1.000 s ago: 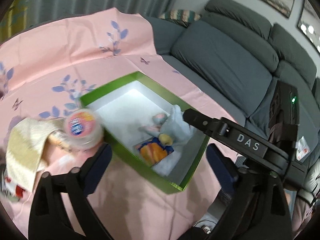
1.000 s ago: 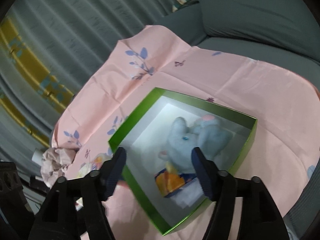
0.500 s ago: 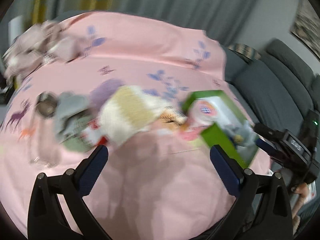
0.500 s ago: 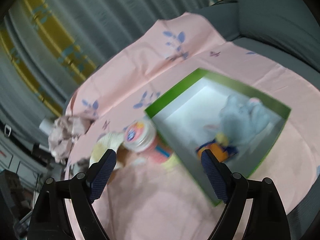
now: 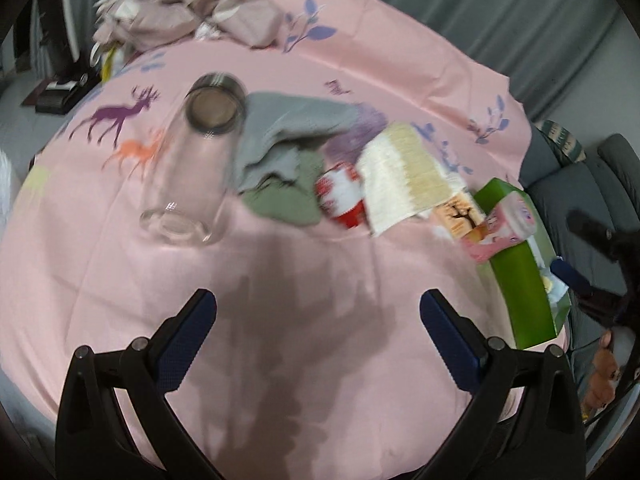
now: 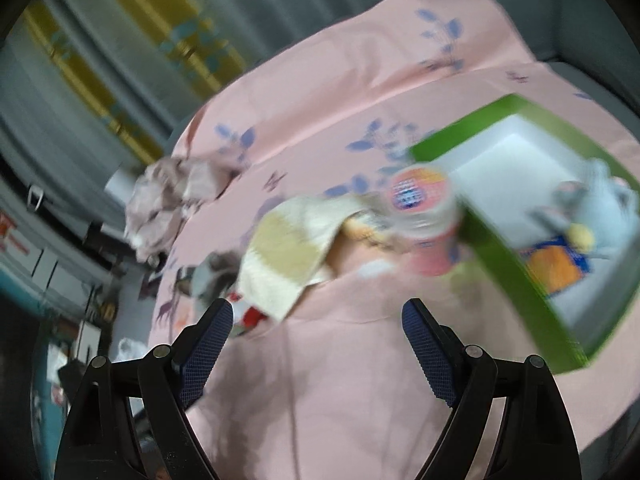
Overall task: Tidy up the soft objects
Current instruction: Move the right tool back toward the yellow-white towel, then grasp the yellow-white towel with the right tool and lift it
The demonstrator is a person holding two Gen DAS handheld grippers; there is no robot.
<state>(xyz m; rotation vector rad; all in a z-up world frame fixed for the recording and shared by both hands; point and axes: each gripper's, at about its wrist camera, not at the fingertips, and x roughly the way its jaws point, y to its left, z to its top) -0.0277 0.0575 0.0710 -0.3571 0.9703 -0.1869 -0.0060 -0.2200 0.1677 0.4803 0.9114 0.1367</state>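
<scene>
Grippers first: the left gripper (image 5: 318, 312) hangs over bare pink cloth (image 5: 304, 320) with its jaws wide apart and nothing between them, and the right gripper (image 6: 317, 322) is likewise spread and empty above the same cloth.

Just beyond the left one, a loose row of soft things lies on the cloth: a grey cloth (image 5: 288, 136) draped over a green cloth (image 5: 286, 200), a red-and-white item (image 5: 340, 196) touching them, and a cream towel (image 5: 404, 172) leaning over a small printed pack (image 5: 460, 216). A clear jar (image 5: 196, 160) lies on its side to the left of that row; it is hard and, by my reading, not part of the sorting. A pink tub (image 6: 424, 216) sits against the wall of the green box (image 6: 504, 264).

Inside the box a pale blue plush (image 6: 612, 200) and an orange pack (image 6: 556, 268) already lie, so some items look stowed. The cloths and towel are left, which puts the task at perhaps a third done. Farthest off, a crumpled mauve fabric (image 5: 188, 4) rests at the cloth's far edge, unsorted.
</scene>
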